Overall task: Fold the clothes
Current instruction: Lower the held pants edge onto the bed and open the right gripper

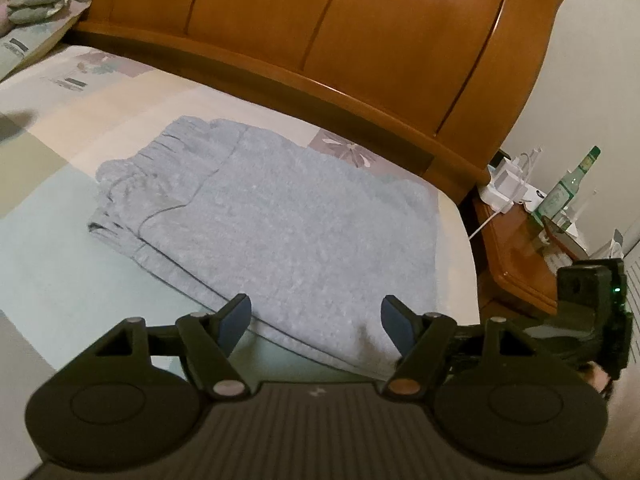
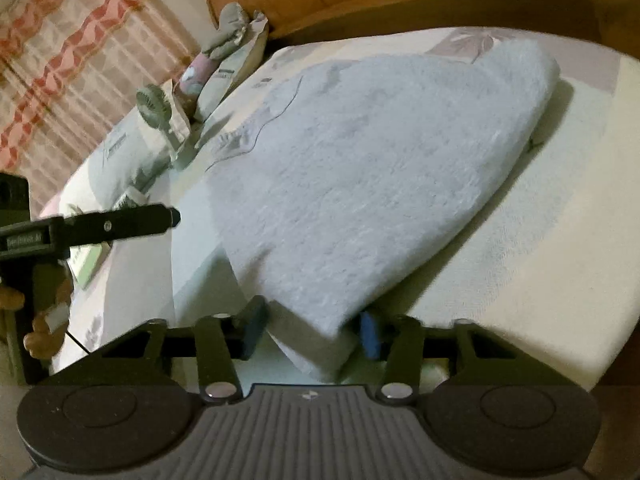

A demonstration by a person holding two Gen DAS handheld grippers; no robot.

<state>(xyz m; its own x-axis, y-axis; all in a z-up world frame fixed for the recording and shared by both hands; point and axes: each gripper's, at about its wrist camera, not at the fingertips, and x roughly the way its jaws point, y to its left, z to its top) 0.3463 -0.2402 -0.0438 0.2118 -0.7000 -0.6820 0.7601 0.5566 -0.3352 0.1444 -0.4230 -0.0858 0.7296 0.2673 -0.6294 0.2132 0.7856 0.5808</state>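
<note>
While folded on the bed [image 1: 48, 216], grey sweatpants [image 1: 280, 216]; left gripper [image 1: 316, 320] released, right gripper [image 2: 312, 326] likewise.

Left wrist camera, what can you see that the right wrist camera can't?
Only the left wrist view shows the wooden nightstand with a green glass bottle and white chargers. Only the right wrist view shows the red patterned curtain and a small fan. Both show the folded grey sweatpants on the bed, the wooden headboard, and open jaws.

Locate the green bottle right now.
Left wrist view, far right: the green bottle stands on the nightstand beside the headboard.
</note>
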